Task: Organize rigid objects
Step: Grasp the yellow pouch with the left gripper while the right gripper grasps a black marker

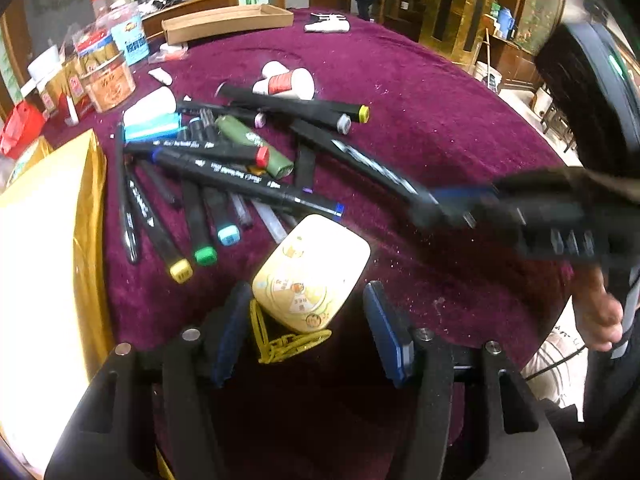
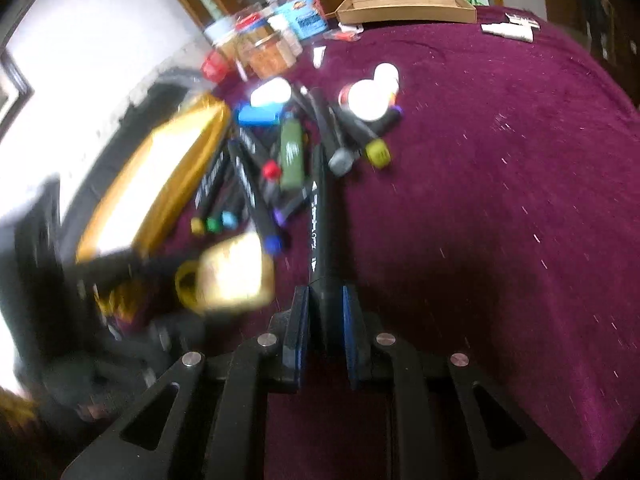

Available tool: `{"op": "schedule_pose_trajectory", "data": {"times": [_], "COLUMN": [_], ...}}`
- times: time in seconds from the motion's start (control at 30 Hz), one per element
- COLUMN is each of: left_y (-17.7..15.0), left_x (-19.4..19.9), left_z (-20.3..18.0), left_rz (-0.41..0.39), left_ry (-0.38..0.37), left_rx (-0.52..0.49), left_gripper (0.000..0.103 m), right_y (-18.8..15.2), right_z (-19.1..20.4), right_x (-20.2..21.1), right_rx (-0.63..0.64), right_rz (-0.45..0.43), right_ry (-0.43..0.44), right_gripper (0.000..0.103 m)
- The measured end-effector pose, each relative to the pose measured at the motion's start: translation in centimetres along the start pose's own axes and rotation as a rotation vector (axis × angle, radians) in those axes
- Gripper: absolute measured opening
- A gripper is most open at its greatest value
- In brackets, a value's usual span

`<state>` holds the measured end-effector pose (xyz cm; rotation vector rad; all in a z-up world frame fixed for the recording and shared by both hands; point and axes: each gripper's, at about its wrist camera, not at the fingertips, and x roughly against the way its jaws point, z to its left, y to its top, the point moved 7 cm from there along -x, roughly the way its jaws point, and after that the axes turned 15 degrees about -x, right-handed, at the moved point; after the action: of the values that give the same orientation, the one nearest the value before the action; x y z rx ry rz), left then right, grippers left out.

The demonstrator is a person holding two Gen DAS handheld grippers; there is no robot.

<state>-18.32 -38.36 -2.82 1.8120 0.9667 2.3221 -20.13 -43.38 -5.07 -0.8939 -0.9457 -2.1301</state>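
Observation:
A pile of black markers (image 1: 224,168) with coloured caps lies on the purple tablecloth (image 1: 420,120). My left gripper (image 1: 308,320) is open around a cream rounded case (image 1: 312,272) with a yellow chain (image 1: 280,344); the pads stand apart from its sides. My right gripper (image 2: 326,312) is shut on a black marker (image 2: 320,220) near its end, the marker pointing forward toward the pile (image 2: 260,168). In the left wrist view the right gripper (image 1: 452,208) comes in from the right holding that marker (image 1: 360,156). The cream case (image 2: 236,276) shows blurred in the right wrist view.
A gold-edged box (image 1: 52,240) lies left of the pile. Jars and snack tubs (image 1: 108,64) stand at the far left. An open cardboard tray (image 1: 228,20) sits at the far edge. Paper cups (image 1: 288,80) lie behind the markers. The table edge curves on the right.

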Motion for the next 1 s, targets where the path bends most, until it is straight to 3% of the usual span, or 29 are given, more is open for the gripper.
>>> {"op": "schedule_pose_trajectory", "data": {"times": [0.1,0.23,0.43,0.53,0.67,0.7,0.87,1.0], "left_y": [1.2,0.5,-2.0,-2.2,-1.7,-1.7,-2.3,-3.1], "left_x": [-0.5,-0.8,-0.1,-1.1,-1.9,-1.9,-1.3,1.7], "left_z": [0.0,0.5,0.6,1.5,1.9,1.9,1.1,1.8], "left_rz": [-0.012,-0.009,0.008,0.044,0.026,0.023,-0.005,-0.081], "left_ry": [0.008,0.005,-0.012,-0.011,-0.033,-0.026,0.054,0.033], "left_rx": [-0.016,-0.056,-0.126,-0.093,-0.047,-0.045,-0.034,0.104], "left_gripper": [0.057,0.057,0.055,0.055,0.055,0.050,0.049,0.049], "right_y": [-0.1,1.0,2.1,1.8,1.1,1.0,0.7,0.8], "right_z": [-0.3,0.4,0.6,0.4,-0.1,-0.1,-0.1,0.5], "right_x": [0.2,0.0,-2.2,-2.0,-1.5,-1.4,-0.7,0.8], "right_rx": [0.032,0.033,0.052,0.026,0.014,0.013,0.005,-0.033], "right_rz": [-0.027,-0.055,-0.082,-0.104,-0.118,-0.120,-0.140,-0.205], "right_ry": [-0.057,-0.044,-0.110,-0.102,-0.094,-0.096,-0.073,0.000], "right_gripper": [0.015,0.031,0.028,0.014,0.013,0.013,0.013,0.013]}}
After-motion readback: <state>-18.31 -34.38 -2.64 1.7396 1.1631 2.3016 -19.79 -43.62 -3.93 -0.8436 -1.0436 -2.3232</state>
